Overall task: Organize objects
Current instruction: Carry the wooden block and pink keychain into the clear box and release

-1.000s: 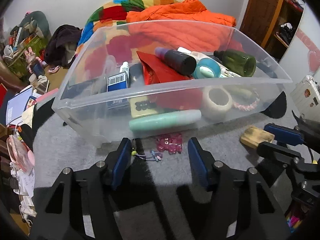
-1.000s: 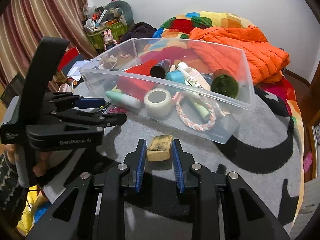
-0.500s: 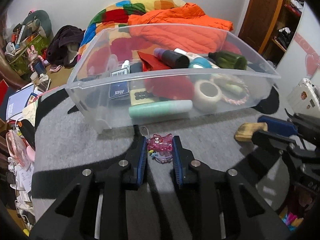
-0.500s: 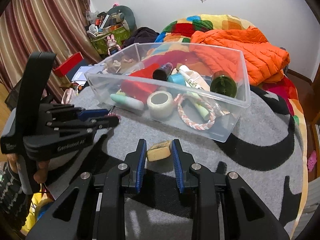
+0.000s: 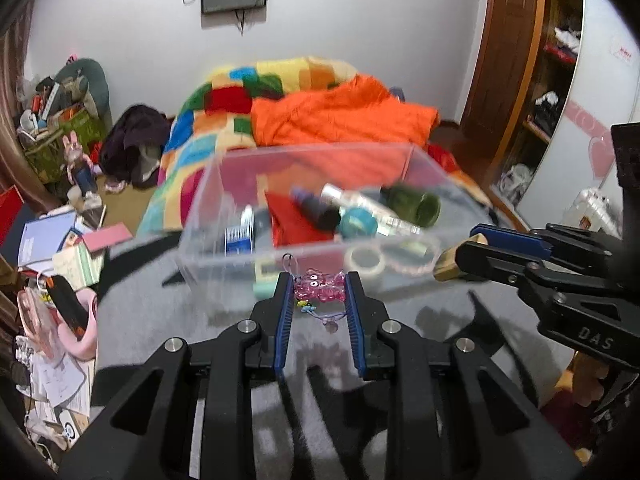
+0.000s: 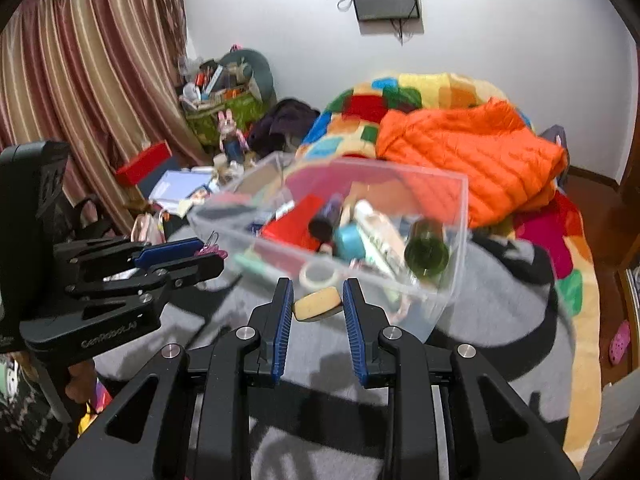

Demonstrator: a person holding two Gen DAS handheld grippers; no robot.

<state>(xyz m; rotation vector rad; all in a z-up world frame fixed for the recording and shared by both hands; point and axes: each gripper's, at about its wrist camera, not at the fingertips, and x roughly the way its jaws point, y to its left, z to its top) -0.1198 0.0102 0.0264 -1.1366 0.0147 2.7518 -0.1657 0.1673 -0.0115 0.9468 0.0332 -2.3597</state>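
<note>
My left gripper [image 5: 319, 286] is shut on a pink beaded keychain [image 5: 320, 285] with a thin cord hanging from it, held above the grey blanket in front of the clear plastic bin [image 5: 208, 216]. My right gripper [image 6: 316, 304] is shut on a tan wooden block [image 6: 317, 303], lifted in front of the bin's [image 6: 460, 216] near wall. The bin holds a green bottle [image 6: 426, 254], a red pouch [image 5: 294, 220], a tape roll [image 6: 319, 274], a dark bottle and other small items. Each gripper shows in the other's view: the right one [image 5: 470, 250], the left one [image 6: 200, 258].
A grey and black blanket [image 6: 500, 320] covers the bed under the bin. An orange jacket [image 5: 340, 116] and a patchwork quilt [image 5: 224, 120] lie behind it. Books, papers and clutter [image 5: 52, 240] crowd the floor at the left, by the curtains [image 6: 80, 100].
Both grippers have lifted off the blanket with their objects and pulled back, tilting up, so the bin looks farther away. The left gripper closed on the keychain a second ago.
</note>
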